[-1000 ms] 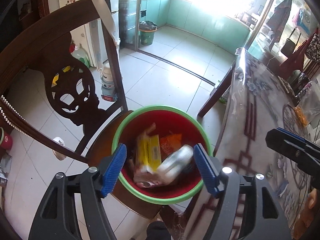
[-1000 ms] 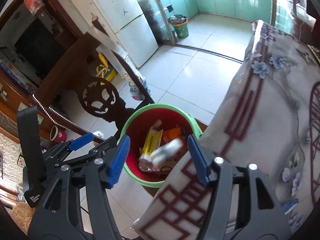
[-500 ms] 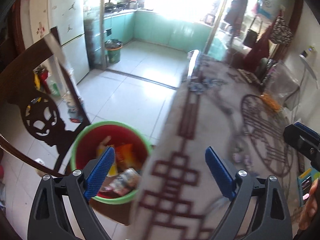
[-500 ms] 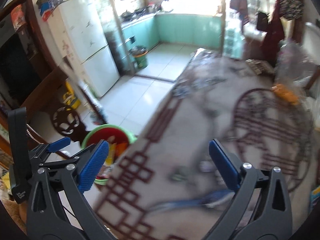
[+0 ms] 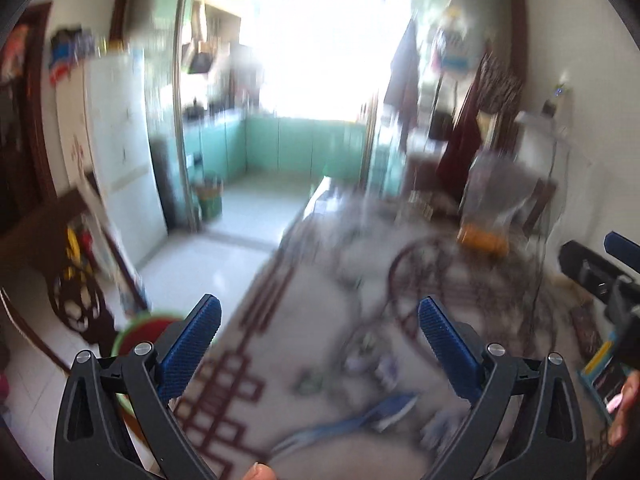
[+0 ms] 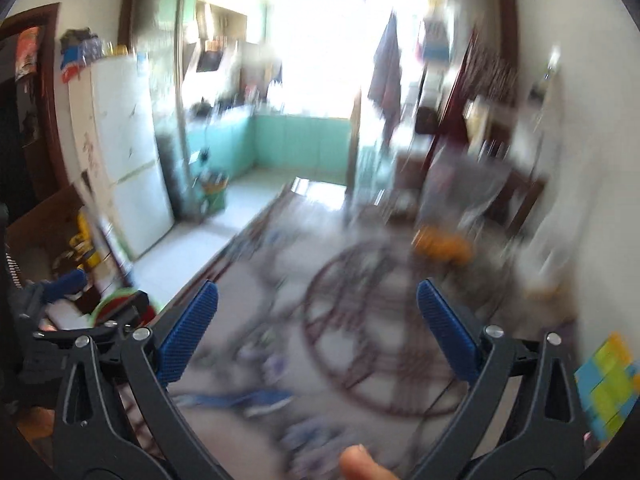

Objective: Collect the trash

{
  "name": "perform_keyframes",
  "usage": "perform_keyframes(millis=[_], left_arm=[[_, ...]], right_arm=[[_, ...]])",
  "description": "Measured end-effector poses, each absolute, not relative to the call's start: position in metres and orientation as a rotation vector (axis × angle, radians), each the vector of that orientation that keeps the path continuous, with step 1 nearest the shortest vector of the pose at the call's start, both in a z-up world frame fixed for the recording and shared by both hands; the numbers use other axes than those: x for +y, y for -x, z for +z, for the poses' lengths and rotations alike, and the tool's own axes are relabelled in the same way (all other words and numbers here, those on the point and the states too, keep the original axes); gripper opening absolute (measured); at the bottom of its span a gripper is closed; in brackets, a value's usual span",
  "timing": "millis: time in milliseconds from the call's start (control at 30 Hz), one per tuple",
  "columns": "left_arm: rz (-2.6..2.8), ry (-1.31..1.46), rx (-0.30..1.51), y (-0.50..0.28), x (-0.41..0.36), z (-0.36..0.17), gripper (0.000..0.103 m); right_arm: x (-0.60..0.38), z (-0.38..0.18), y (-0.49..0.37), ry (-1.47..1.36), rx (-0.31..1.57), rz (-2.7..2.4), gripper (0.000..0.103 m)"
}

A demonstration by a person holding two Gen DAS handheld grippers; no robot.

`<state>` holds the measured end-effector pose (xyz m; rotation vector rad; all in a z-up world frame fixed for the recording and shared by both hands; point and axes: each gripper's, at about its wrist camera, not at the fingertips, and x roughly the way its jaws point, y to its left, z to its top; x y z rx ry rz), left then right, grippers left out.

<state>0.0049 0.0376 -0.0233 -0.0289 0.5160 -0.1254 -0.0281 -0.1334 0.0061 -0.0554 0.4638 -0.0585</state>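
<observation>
- Nearest you, your left gripper (image 5: 319,332) is standing with its jaws spread wide and nothing between them; your right gripper (image 6: 317,318) is doing the same, gaping over the cloth with nothing in its grasp.
- Just beyond the tips, a blue streak (image 5: 352,424) is lying on the patterned tablecloth (image 5: 312,344) (too blurred to name, though it is looking like a candidate for the next piece of trash).
- Low to your left, beside the table edge, the red bin with a green rim (image 5: 138,330) is peeking out behind the left gripper's finger; its contents are hidden here.
- Farther along the table, something orange (image 6: 442,246) is sitting near the far end.
- Judging from this, you are empty-handed, between pickups, with items on the table likely remaining to be collected.
- Beyond, the white fridge (image 5: 120,152) and the teal kitchen cabinets (image 5: 296,144) are blurring past.
</observation>
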Motion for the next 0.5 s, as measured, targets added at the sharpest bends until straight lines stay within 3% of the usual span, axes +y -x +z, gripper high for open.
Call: perform_keyframes(millis=[100,300,500], left_arm=[[-0.143,0.068,0.422,0.012,0.022,0.002,0.095],[-0.108,0.071,0.28,0.031,0.004,0.031,0.095],[-0.097,0.113,0.281,0.036,-0.003,0.033,0.095]], right_arm=[[-0.142,0.02,0.05,0.113,0.342,-0.132,0.098],[-0.178,0.031,0.05,-0.036,0.466,-0.068,0.098],[-0.187,0.024,0.047,-0.046,0.517,-0.076,0.098]])
